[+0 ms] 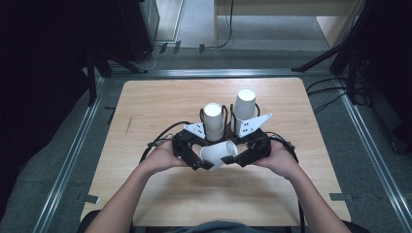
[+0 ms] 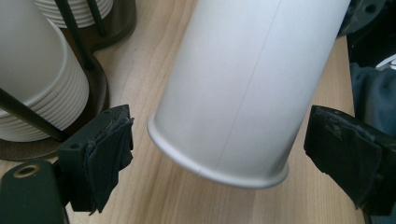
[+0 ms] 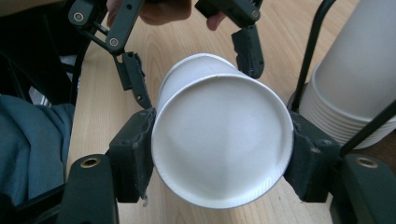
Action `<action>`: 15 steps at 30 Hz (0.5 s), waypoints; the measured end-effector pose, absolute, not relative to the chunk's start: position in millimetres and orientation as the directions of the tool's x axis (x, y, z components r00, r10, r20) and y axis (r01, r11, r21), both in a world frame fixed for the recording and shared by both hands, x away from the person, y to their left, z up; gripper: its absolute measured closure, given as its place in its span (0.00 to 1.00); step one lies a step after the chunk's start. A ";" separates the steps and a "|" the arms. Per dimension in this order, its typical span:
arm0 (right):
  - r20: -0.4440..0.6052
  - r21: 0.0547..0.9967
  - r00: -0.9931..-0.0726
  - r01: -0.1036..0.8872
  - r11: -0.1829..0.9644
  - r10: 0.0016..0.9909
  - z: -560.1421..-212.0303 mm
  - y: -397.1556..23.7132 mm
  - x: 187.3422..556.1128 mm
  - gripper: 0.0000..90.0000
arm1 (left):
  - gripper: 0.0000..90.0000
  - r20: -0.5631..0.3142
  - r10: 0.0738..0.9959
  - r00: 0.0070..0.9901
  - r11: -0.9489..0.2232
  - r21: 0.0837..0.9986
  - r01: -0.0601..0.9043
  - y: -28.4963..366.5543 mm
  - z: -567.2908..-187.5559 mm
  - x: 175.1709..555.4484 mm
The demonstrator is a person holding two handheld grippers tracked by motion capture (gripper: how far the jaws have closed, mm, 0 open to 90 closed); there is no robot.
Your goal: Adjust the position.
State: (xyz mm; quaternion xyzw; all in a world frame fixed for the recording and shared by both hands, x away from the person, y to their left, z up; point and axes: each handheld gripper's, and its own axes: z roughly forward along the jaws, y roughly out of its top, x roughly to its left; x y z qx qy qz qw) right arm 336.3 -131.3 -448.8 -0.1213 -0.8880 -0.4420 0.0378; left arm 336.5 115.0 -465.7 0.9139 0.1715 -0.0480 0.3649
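Observation:
A white paper cup (image 1: 218, 154) lies on its side in the air just above the wooden table (image 1: 160, 107), between my two grippers. My right gripper (image 1: 233, 151) is shut on it: in the right gripper view both pads press the sides of the cup (image 3: 219, 144) near its closed bottom, at the right gripper (image 3: 222, 156). My left gripper (image 1: 206, 156) stands open around the rim end. In the left gripper view the cup (image 2: 243, 88) hangs between the jaws of the left gripper (image 2: 229, 154), with a gap on each side. The left gripper (image 3: 191, 63) shows behind the cup.
Two stacks of upturned white cups stand in black wire holders just beyond the grippers, one stack (image 1: 214, 120) at the left and a taller stack (image 1: 244, 109) at the right. The near stack (image 2: 32, 70) is close to my left jaw. Dark stands and cables surround the table.

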 end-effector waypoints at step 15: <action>0.168 0.826 -0.969 0.239 0.511 0.182 -434.2 -145.9 335.0 0.38 | 0.07 -0.284 0.276 0.918 -0.550 0.737 0.393 116.6 -462.1 336.3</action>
